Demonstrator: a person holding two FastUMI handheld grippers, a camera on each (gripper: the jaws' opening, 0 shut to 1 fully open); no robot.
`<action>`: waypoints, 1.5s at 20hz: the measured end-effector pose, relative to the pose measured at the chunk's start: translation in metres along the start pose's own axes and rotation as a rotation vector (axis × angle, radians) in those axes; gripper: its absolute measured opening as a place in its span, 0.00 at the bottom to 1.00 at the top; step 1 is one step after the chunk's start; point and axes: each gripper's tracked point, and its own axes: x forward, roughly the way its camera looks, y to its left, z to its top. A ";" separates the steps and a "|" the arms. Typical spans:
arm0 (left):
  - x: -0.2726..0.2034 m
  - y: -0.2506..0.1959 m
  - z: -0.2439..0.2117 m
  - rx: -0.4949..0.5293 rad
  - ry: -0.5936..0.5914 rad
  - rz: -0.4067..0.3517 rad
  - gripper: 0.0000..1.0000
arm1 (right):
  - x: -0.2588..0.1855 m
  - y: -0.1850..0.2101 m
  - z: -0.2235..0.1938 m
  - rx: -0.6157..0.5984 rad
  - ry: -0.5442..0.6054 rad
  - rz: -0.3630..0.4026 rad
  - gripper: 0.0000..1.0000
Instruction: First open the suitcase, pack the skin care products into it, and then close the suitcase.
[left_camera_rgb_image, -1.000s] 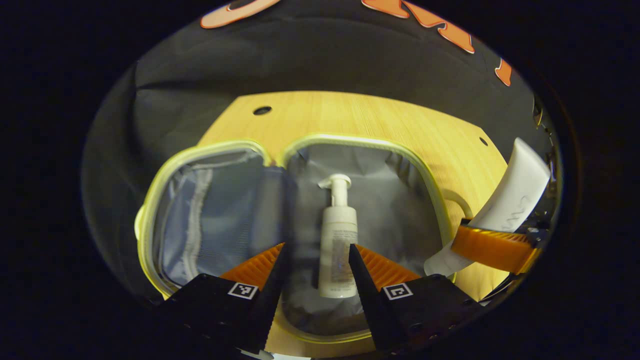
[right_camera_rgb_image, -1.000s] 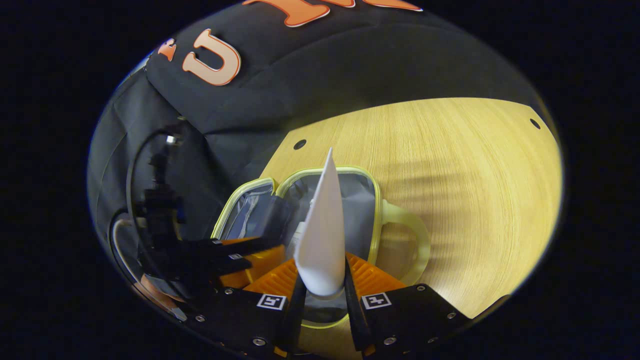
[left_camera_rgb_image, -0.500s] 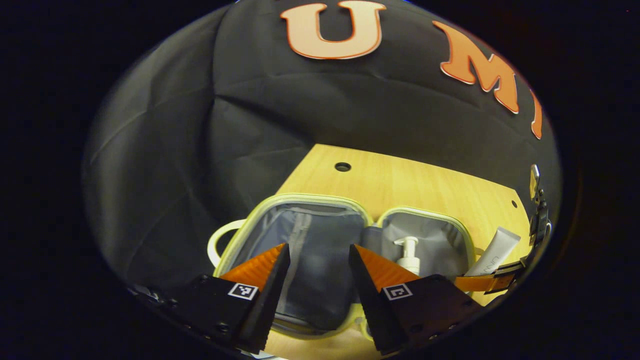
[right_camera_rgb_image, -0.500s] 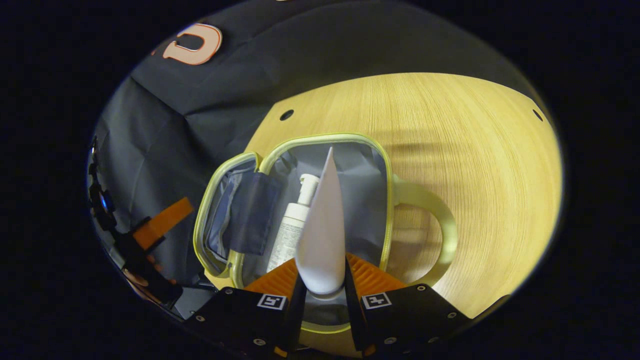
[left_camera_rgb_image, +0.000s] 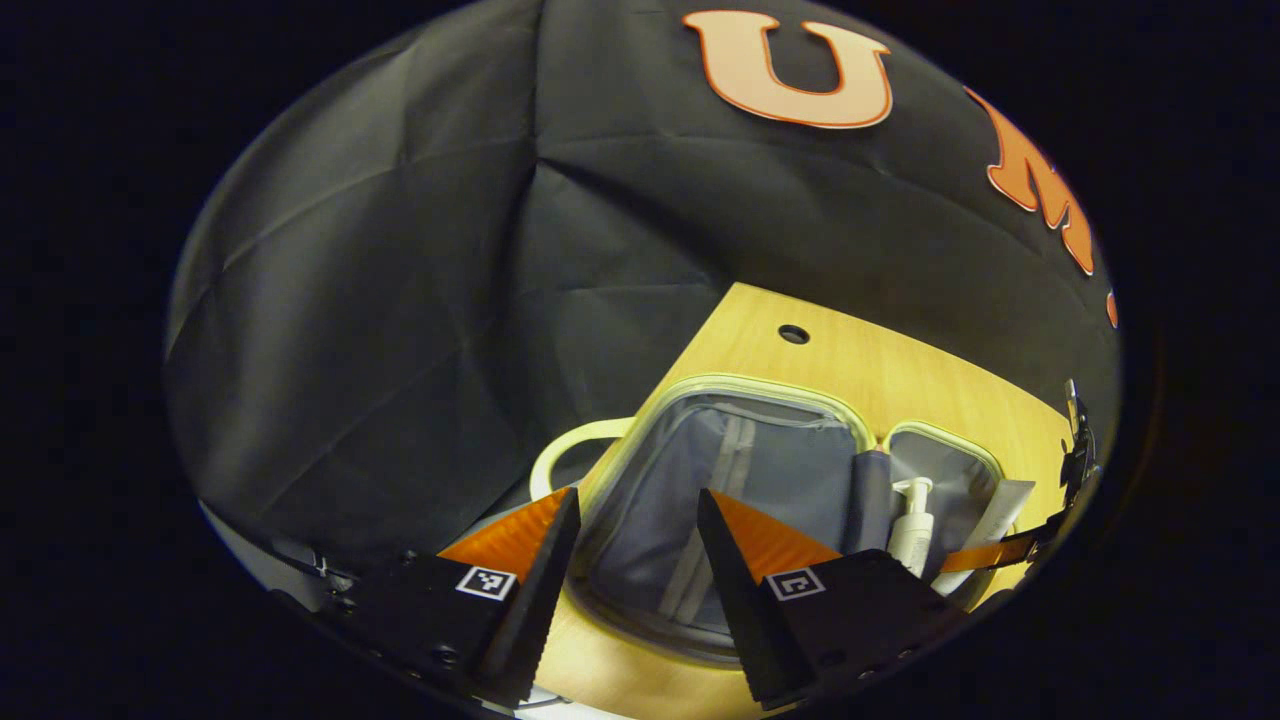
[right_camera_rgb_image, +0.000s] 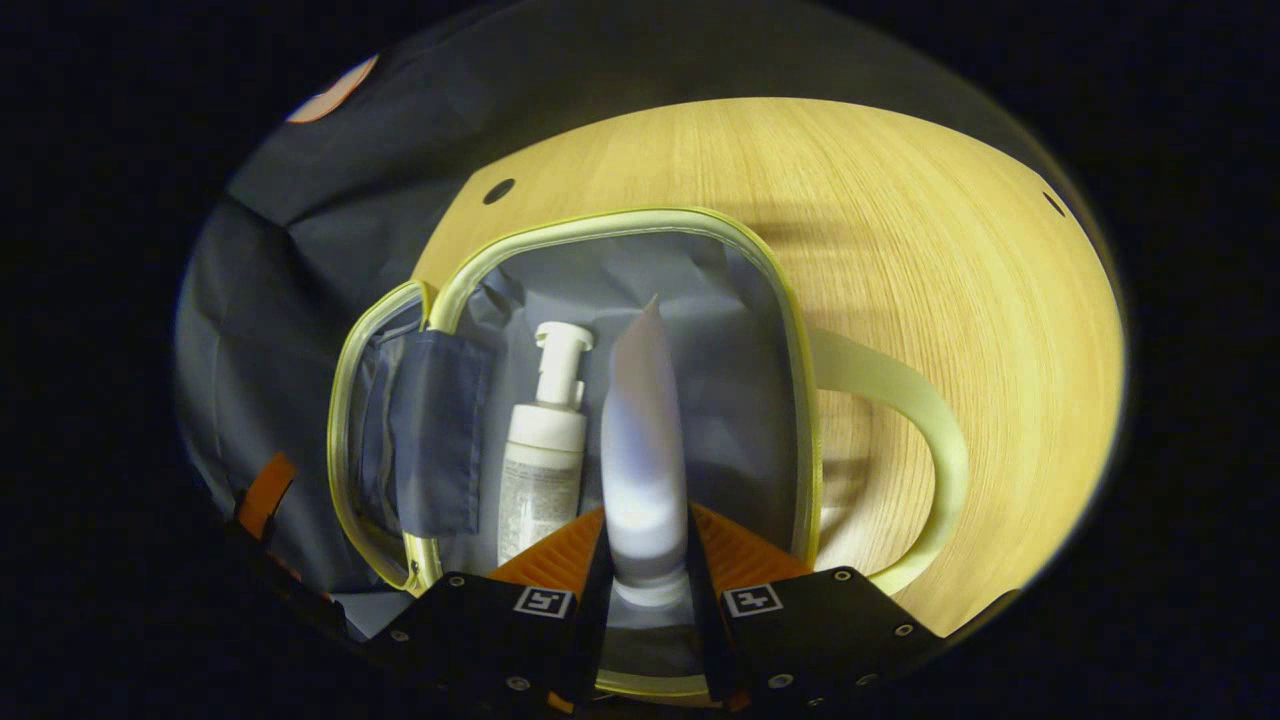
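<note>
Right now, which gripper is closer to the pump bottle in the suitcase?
Right. The right gripper, shut on the white tube, hangs just beside the pump bottle. The left gripper is open over the suitcase's other half, farther from it.

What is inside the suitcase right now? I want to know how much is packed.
Inside the open suitcase lies a pump bottle on the grey lining. The right gripper holds a tube over that half, beside the bottle. The tube and gripper cover the lining beneath them.
</note>
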 end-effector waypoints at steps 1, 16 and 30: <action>0.002 0.009 0.000 0.000 0.000 0.012 0.76 | 0.000 0.002 0.000 0.011 -0.001 0.000 0.41; 0.071 0.048 0.006 -0.234 0.035 -0.082 0.76 | -0.038 -0.009 0.029 0.002 -0.226 -0.001 0.73; 0.149 0.060 -0.040 -0.713 0.285 -0.173 0.44 | -0.123 -0.052 0.113 -0.135 -0.804 -0.098 0.94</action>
